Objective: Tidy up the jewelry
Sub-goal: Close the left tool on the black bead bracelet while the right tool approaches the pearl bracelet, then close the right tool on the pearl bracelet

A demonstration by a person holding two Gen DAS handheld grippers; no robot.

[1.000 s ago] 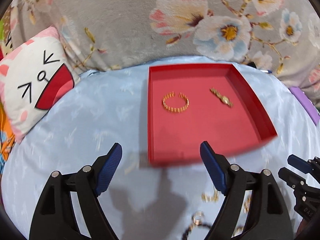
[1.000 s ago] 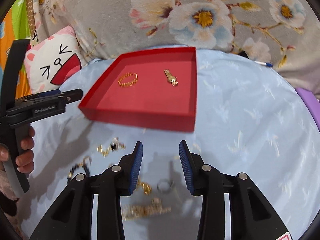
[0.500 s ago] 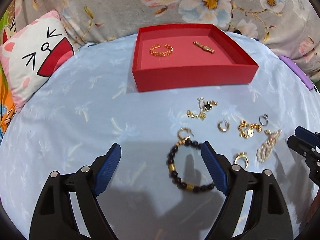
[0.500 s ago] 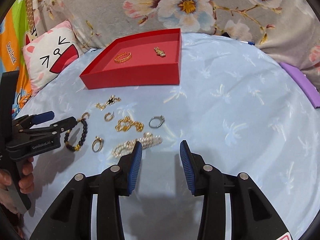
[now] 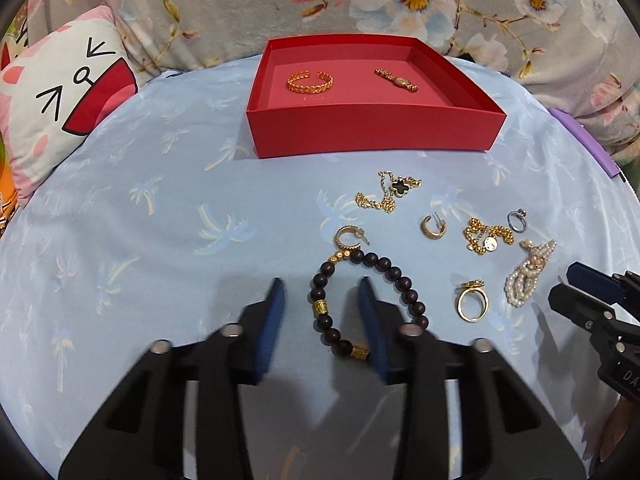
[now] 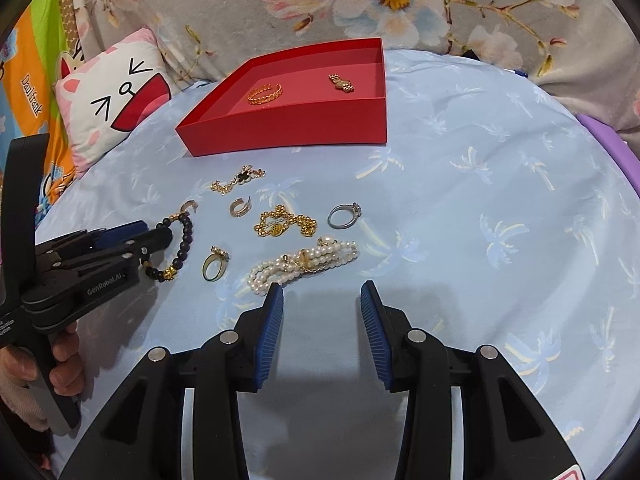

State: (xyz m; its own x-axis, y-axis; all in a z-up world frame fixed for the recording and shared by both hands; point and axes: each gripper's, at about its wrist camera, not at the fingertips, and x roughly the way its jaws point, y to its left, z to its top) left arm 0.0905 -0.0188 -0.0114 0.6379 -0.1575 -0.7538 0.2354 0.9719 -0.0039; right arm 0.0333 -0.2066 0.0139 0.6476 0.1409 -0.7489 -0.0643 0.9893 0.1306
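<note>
A dark bead bracelet (image 5: 394,274) with gold spacers lies on the blue cloth. My left gripper (image 5: 320,292) straddles its left side; the jaws are closing, and the pads still stand clear of the beads. From the right wrist view the left gripper (image 6: 148,240) sits low over that bracelet (image 6: 186,240). My right gripper (image 6: 320,292) is open and empty, just short of a pearl bracelet (image 6: 304,262). The red box (image 5: 372,128) farther back holds a gold bangle (image 5: 310,81) and a gold watch (image 5: 396,79).
Loose on the cloth lie a gold ring (image 5: 472,304), a silver ring (image 6: 344,214), a gold chain (image 6: 284,222), a clover chain (image 5: 390,192) and two hoop earrings (image 5: 350,238). A cat cushion (image 5: 68,100) lies left, with a floral blanket (image 5: 400,0) behind.
Both grippers came back from over the red box and down to the loose jewelry. The left jaws, wide until half a second ago, have narrowed around the bead bracelet's left side.
</note>
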